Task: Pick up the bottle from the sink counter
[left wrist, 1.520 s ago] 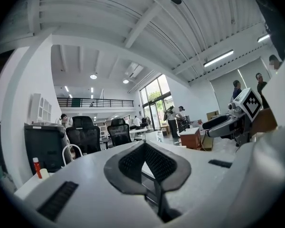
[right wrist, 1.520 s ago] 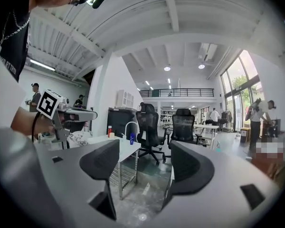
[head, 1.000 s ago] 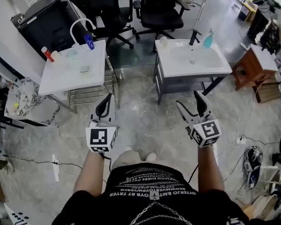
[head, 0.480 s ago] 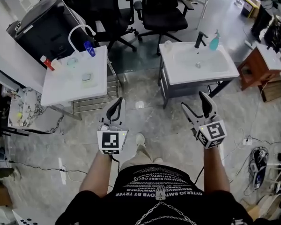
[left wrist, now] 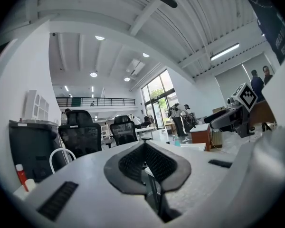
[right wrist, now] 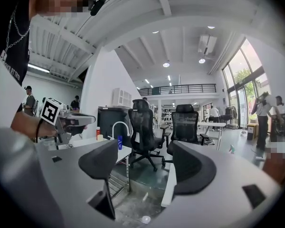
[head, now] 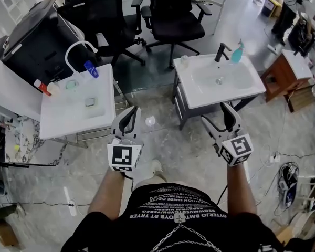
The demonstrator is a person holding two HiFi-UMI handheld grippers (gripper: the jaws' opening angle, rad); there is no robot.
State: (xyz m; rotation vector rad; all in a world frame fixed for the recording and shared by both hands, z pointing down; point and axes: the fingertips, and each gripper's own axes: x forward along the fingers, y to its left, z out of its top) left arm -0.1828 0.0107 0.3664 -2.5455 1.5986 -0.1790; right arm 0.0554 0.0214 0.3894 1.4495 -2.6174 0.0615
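Observation:
Two white sink counters stand ahead. On the left counter (head: pixel 79 117) a blue bottle (head: pixel 91 69) leans by the white faucet, and a red-capped bottle (head: pixel 40 86) stands at the far-left corner. The right sink (head: pixel 220 80) carries a teal spray bottle (head: pixel 236 51) beside a black faucet. My left gripper (head: pixel 129 112) is shut and empty, hovering over the floor just right of the left counter. My right gripper (head: pixel 216 113) is open and empty in front of the right sink. In the right gripper view the blue bottle (right wrist: pixel 119 142) shows left of the empty gap between the jaws of my right gripper (right wrist: pixel 145 167).
Black office chairs (head: pixel 173 14) stand behind the sinks, and a dark cabinet (head: pixel 31 41) is behind the left counter. A wooden side table (head: pixel 286 72) sits to the right. Cables and a power strip (head: pixel 283 172) lie on the marble floor. A metal rack (head: pixel 94 135) is under the left counter.
The person has stepped forward, so both sinks are nearer to the grippers. Both grippers keep the same pose, the left shut and the right open.

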